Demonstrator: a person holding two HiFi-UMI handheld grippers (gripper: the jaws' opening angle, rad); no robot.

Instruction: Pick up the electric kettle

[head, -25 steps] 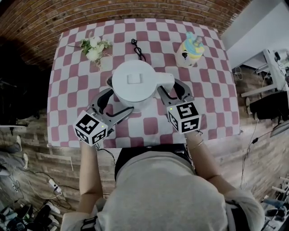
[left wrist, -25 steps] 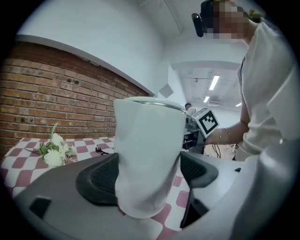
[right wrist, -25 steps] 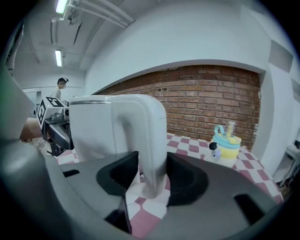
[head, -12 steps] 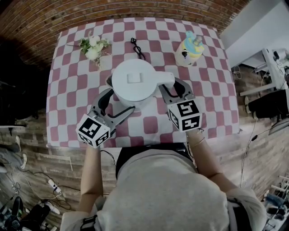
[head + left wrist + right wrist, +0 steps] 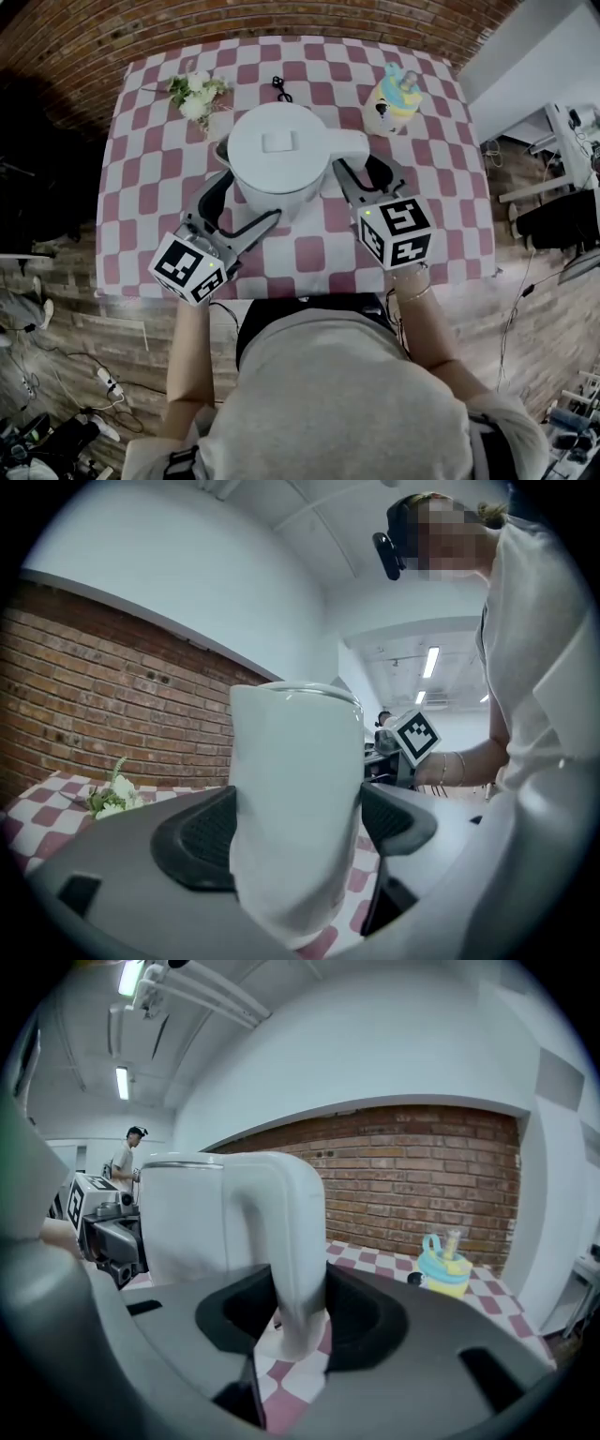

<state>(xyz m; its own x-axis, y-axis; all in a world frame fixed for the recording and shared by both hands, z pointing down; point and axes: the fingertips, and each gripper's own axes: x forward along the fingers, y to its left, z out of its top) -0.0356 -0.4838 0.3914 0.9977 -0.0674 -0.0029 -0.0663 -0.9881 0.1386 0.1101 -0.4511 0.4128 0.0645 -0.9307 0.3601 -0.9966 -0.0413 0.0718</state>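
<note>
With the left gripper (image 5: pixel 295 832) squeezing its body and the right gripper (image 5: pixel 300 1309) pinching its handle (image 5: pixel 295 1232), the white electric kettle (image 5: pixel 279 159) in the frame's upper centre is apparently hanging just above the checkered worktop (image 5: pixel 309 255), the pickup nearly finishing.

kettle (image 5: pixel 279 159): white plastic, smooth, with a soft satin sheen on body, lid and handle.
tablecloth (image 5: pixel 150 178): red-and-white checked cloth, matt.
left gripper (image 5: pixel 298 832): grey moulded plastic, matt; pads (image 5: pixel 202 841) black with a fine grid texture.
right gripper (image 5: pixel 300 1312): the same matt grey plastic, pads black.
wall (image 5: pixel 94 714): rough red brick, matt.
cup (image 5: pixel 394 98): yellow and teal, looks like glossy plastic.
</note>
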